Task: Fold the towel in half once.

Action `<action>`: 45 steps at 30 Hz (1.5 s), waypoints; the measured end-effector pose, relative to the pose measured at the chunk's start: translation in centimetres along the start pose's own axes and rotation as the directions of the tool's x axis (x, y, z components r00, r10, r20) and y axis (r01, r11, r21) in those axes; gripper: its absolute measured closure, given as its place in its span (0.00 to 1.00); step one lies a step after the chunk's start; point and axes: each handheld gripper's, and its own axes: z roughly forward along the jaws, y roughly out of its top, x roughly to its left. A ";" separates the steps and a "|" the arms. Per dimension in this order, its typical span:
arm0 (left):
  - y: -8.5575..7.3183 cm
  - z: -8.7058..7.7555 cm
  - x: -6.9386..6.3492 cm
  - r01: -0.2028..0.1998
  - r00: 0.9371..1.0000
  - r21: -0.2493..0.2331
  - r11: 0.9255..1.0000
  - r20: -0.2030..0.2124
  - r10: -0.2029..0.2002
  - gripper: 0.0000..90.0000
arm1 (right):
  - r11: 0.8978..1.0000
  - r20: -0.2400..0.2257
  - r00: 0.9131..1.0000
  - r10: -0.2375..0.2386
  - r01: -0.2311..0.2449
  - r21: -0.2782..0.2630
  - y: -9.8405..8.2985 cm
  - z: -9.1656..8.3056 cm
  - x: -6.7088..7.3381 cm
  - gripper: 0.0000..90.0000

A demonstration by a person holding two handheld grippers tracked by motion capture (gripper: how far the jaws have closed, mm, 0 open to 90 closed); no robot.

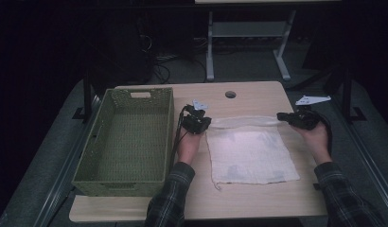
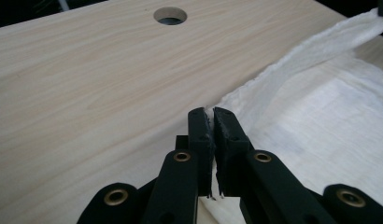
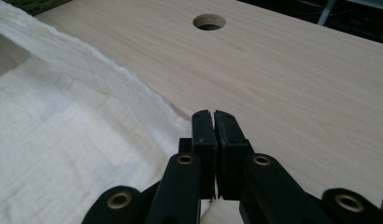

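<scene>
Cloth (image 1: 249, 151) far corners pinched, apparently, by left gripper (image 1: 205, 124) and right gripper (image 1: 281, 116); basket (image 1: 83, 175) at 9 o'clock, path unobstructed.

A pale wooden table (image 1: 249, 198) carries everything, with a round cable hole (image 1: 230, 94) beyond and between the left gripper (image 1: 205, 124) and the right gripper (image 1: 283, 117). A white cloth (image 1: 249, 156) lies flat on it between the two grippers, its far edge lifted off the wood. A green woven basket (image 1: 90, 182) stands just outside the left gripper.
</scene>
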 end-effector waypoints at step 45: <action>-8.3 -7.2 -6.5 -0.107 0.987 0.002 0.994 0.118 0.106 0.95 | 1.000 -0.095 0.995 -0.023 0.023 -0.001 -8.7 -9.4 6.7 0.97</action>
